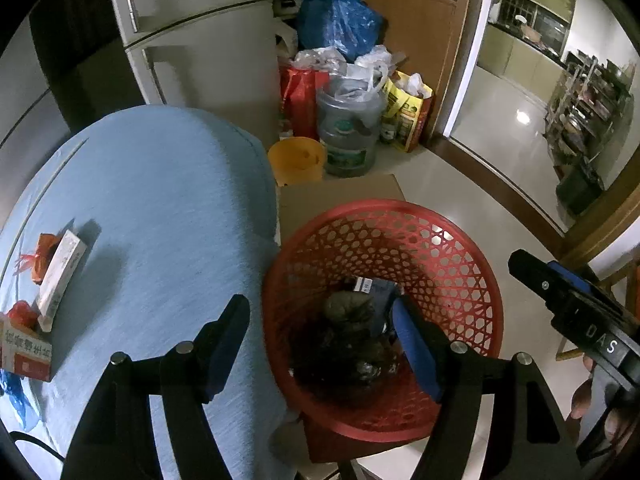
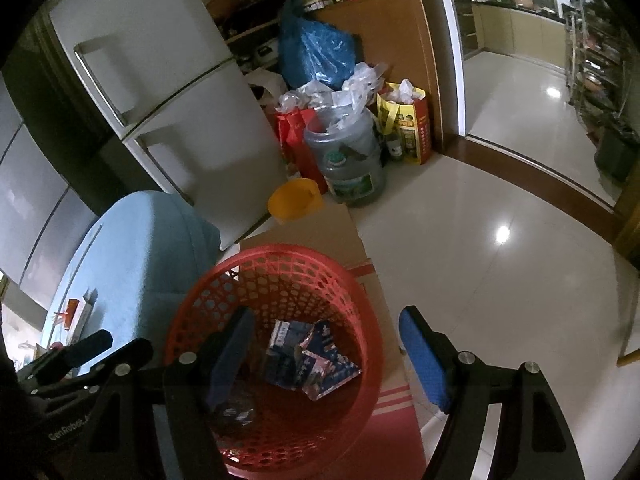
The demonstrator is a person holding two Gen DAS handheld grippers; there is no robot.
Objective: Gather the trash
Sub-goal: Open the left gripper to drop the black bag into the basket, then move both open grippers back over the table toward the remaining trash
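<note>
A red mesh basket (image 1: 452, 256) stands on a cardboard box beside a blue-clothed table (image 1: 160, 208); it also shows in the right wrist view (image 2: 256, 276). Inside lie dark crumpled trash (image 1: 348, 312) and blue printed packets (image 2: 316, 356). My left gripper (image 1: 324, 340) is open and empty, straddling the basket's left rim. My right gripper (image 2: 328, 356) is open and empty above the basket. On the table at the left lie a white box (image 1: 60, 276), an orange wrapper (image 1: 42, 256) and a red-and-white box (image 1: 26, 356).
A white fridge (image 1: 200, 40) stands behind the table. An orange bucket (image 1: 296, 160), a water jug stuffed with plastic bags (image 1: 348, 132), red and yellow bags and a blue bag (image 1: 336, 20) crowd the floor beyond. Tiled floor (image 2: 500, 280) opens to the right.
</note>
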